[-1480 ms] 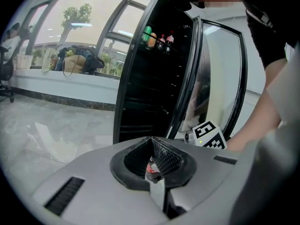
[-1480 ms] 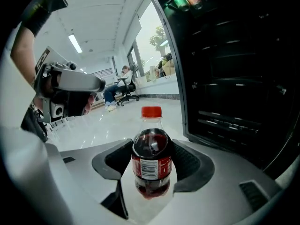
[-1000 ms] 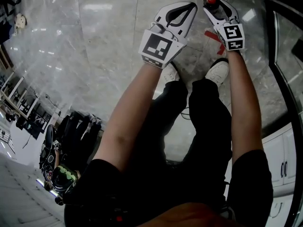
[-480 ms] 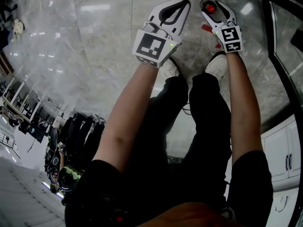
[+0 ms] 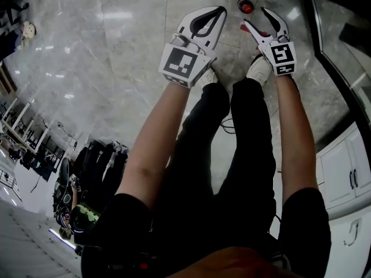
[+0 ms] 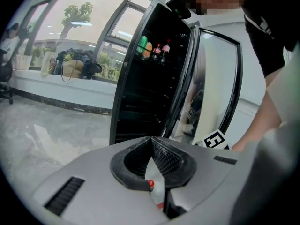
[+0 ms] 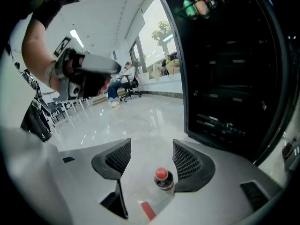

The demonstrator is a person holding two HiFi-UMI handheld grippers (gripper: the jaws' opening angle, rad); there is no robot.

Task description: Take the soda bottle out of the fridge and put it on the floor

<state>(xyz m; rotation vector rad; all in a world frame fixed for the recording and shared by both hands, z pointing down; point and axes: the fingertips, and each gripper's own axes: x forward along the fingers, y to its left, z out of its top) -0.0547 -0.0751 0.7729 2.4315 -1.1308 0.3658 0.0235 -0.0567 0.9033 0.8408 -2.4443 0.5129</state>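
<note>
When you look down in the head view, the soda bottle [image 5: 246, 6] stands on the floor [image 5: 116, 51], just past the person's shoes. The right gripper [image 5: 255, 16] is next to it with its jaws wide apart. The left gripper [image 5: 219, 10] is beside that, jaws shut with nothing in them.

In the left gripper view, the two jaw tips meet. The dark fridge [image 6: 145, 88] is behind, with its door open.

In the right gripper view, the bottle [image 7: 162, 178] with its red cap stands up between the open jaws, close to the jaw on the fridge side. No jaw squeezes it.

The job looks almost done. To finish well, I think the right gripper should stay wide open and pull straight back, slowly, so that jaw does not bump the bottle over.
</note>
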